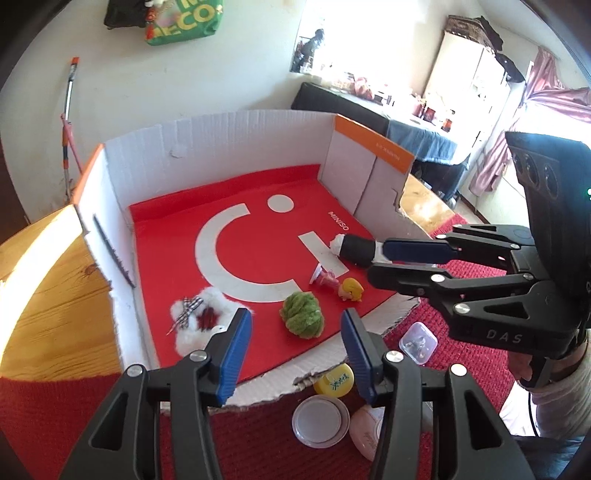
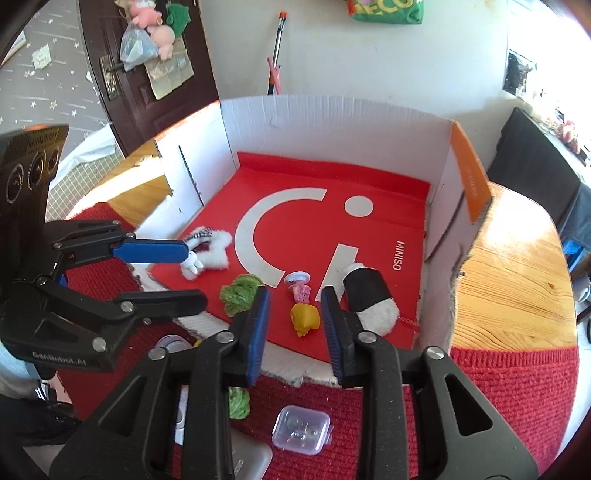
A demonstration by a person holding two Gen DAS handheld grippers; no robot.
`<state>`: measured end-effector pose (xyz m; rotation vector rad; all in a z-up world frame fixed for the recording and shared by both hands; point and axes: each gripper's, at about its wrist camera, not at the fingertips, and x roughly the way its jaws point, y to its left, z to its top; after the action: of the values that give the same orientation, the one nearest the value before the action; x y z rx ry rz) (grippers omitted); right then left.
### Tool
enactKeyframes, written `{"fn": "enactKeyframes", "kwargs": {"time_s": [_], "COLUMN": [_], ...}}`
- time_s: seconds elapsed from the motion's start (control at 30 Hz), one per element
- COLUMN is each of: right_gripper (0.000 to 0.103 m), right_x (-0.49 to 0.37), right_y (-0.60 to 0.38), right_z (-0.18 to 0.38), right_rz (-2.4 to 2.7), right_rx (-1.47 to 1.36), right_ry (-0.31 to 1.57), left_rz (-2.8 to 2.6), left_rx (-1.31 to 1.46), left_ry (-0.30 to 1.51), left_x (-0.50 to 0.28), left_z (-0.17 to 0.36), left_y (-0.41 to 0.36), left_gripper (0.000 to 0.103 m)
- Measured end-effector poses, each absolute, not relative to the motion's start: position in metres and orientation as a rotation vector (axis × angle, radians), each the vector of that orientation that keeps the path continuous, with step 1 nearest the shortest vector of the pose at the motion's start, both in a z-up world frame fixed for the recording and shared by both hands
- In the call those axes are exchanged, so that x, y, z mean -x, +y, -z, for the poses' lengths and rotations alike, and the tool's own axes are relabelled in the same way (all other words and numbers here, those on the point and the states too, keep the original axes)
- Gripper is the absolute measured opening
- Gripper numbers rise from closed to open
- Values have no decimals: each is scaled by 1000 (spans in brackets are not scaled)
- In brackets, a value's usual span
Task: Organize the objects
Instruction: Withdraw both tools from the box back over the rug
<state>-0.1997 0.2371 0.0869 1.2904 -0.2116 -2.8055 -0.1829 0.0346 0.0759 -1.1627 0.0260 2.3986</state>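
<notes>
"MINISO" is printed in white on the red bag point(image 1: 236, 206) point(image 2: 369, 229) lying in the box, beside its large white smile logo. The right gripper point(image 1: 373, 264) body reads "DAS", and the left gripper point(image 2: 184, 273) body reads "GenRobot.AI". Yellow letters "ECO" show on the green bag point(image 1: 184, 22) point(image 2: 384, 9) hanging on the wall; the print on the box's orange flap point(image 1: 380, 147) and the yellow lid point(image 1: 336, 380) is too small to read.
</notes>
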Motion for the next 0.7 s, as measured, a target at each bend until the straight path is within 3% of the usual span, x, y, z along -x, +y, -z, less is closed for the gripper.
{"fn": "enactKeyframes", "kwargs": {"time_s": [0.03, 0.07, 0.1, 0.23, 0.3, 0.4, 0.7], "right_gripper": [43, 57, 61, 61, 63, 74, 85], "right_x": [196, 193, 188, 174, 165, 154, 123], "right_y": [237, 237, 236, 232, 231, 227, 221], "right_z": [-90, -92, -96, -105, -110, -116, -121], "right_rz": [2818, 2827, 2844, 2895, 2917, 2956, 3029], "right_rx": [-1273, -1262, -1236, -1184, -1157, -1116, -1044], "right_ry": [-219, -220, -215, -198, -207, -200, -230], "left_rz": [-2418, -2430, -2446, -2500, -2518, -2534, -2638], "left_rx": [1151, 1145, 1135, 1095, 1085, 1061, 1012], "left_ry": [21, 17, 13, 0, -12, -50, -95], "left_x": [179, 177, 174, 161, 155, 145, 120], "left_z": [-78, -80, -82, -89, -92, -98, -102], "left_y": [32, 31, 29, 22, 20, 17, 9], "left_gripper": [53, 55, 58, 60, 69, 76, 90]}}
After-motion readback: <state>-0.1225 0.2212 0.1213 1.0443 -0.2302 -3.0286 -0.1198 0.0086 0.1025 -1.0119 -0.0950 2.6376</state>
